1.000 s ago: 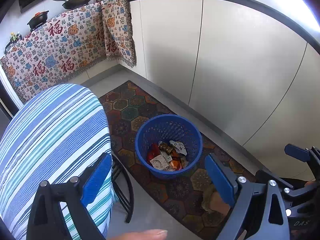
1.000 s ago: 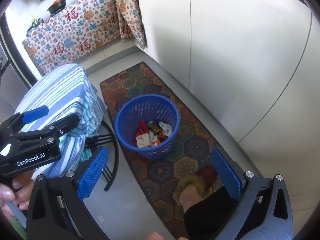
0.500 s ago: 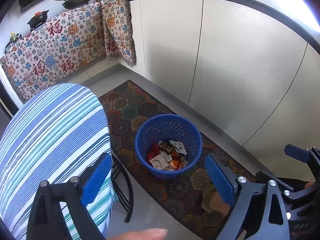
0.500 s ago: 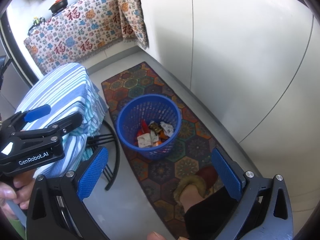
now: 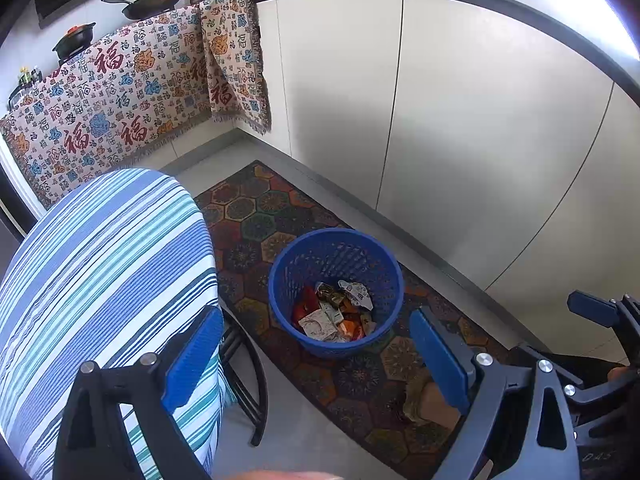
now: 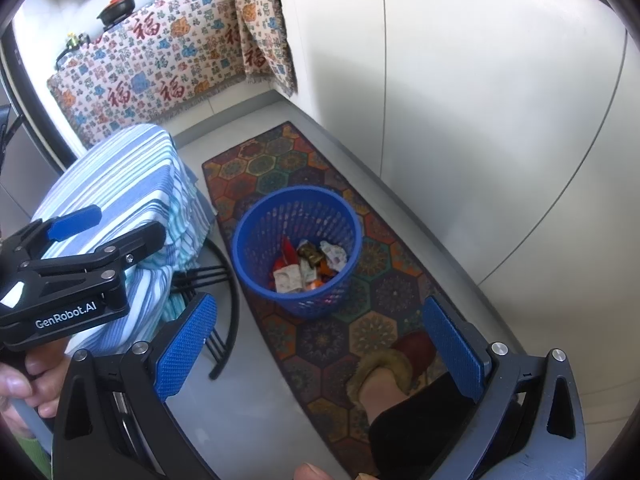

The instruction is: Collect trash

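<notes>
A blue mesh basket (image 5: 390,280) (image 6: 256,232) stands on a patterned rug. Inside lies crumpled trash (image 5: 334,312) (image 6: 308,262): wrappers, paper, red and orange scraps. My left gripper (image 5: 316,354) hangs above and in front of the basket, open, nothing between its blue pads. My right gripper (image 6: 320,348) is also open and empty, high over the rug in front of the basket. The left gripper's body (image 6: 72,264) shows at the left of the right wrist view, over the striped table.
A table with a blue striped cloth (image 5: 92,272) (image 6: 120,184) stands left of the basket on black legs. White cabinets (image 5: 460,128) run along the right. The person's slippered foot (image 6: 392,368) rests on the rug (image 6: 280,168). A patterned cloth (image 5: 120,96) drapes the far counter under pans.
The right wrist view has shifted slightly, with the basket drifting a little right in the frame. The left view is unchanged and both grippers stay open.
</notes>
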The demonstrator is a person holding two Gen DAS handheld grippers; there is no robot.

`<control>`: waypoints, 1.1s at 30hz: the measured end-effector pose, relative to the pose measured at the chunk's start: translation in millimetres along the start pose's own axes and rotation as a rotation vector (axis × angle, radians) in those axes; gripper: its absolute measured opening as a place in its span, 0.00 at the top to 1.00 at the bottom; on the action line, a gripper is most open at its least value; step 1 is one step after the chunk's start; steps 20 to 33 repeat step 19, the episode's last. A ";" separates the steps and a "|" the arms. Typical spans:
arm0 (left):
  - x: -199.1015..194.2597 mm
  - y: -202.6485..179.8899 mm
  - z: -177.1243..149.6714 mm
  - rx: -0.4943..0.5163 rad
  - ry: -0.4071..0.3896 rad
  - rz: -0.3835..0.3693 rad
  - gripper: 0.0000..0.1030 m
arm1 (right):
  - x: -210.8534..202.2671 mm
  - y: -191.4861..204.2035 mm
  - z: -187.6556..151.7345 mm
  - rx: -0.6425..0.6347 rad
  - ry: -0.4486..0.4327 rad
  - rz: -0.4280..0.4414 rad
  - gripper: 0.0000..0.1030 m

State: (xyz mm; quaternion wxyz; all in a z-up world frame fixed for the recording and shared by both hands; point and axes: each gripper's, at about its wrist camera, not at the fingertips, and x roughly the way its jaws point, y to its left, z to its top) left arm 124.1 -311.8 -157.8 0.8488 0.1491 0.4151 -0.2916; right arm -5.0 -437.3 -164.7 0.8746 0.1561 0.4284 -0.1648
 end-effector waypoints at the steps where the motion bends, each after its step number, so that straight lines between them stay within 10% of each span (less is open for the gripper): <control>1: 0.0 0.1 -0.1 0.000 0.000 0.000 0.07 | -0.1 -0.1 0.0 0.000 0.000 -0.001 0.00; 33: 2.0 -2.5 -4.1 0.019 0.003 -0.019 0.07 | 3.6 -5.1 -1.6 0.013 0.009 -0.009 0.00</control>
